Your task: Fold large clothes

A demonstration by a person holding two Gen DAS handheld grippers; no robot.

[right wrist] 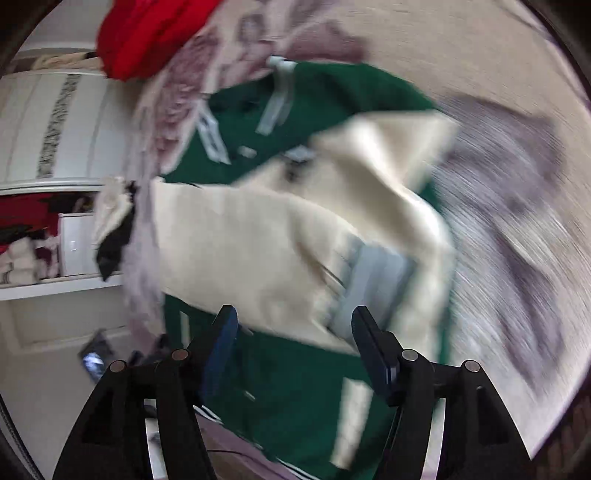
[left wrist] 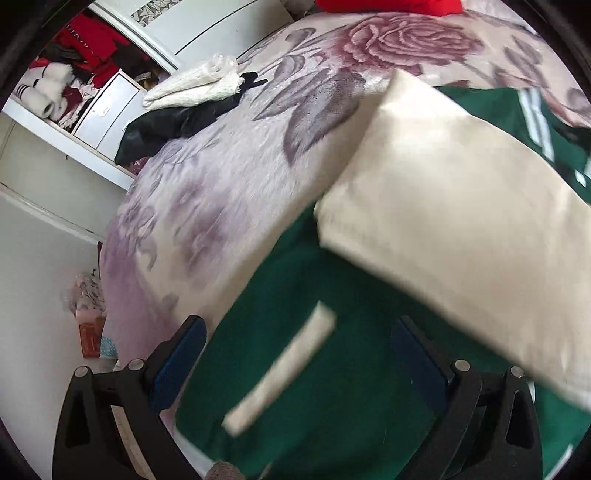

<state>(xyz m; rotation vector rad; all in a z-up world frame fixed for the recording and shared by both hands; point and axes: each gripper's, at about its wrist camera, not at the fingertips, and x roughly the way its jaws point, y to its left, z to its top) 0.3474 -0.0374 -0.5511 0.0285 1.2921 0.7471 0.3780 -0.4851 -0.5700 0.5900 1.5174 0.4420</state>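
Note:
A green jacket (left wrist: 314, 376) with cream sleeves lies on the floral bedspread (left wrist: 221, 177). One cream sleeve (left wrist: 454, 221) lies folded across the green body. My left gripper (left wrist: 299, 332) is open above the jacket's lower green part, holding nothing. In the right wrist view the jacket (right wrist: 295, 398) shows with cream sleeves (right wrist: 258, 251) crossed over its front; the view is motion-blurred. My right gripper (right wrist: 293, 321) is open just above the sleeve cuff (right wrist: 373, 280), holding nothing.
Folded white and black clothes (left wrist: 199, 92) lie at the bed's far left. A red garment (left wrist: 388, 5) lies at the head of the bed. An open wardrobe (left wrist: 74, 74) with clothes stands left. The bed's edge runs along the left.

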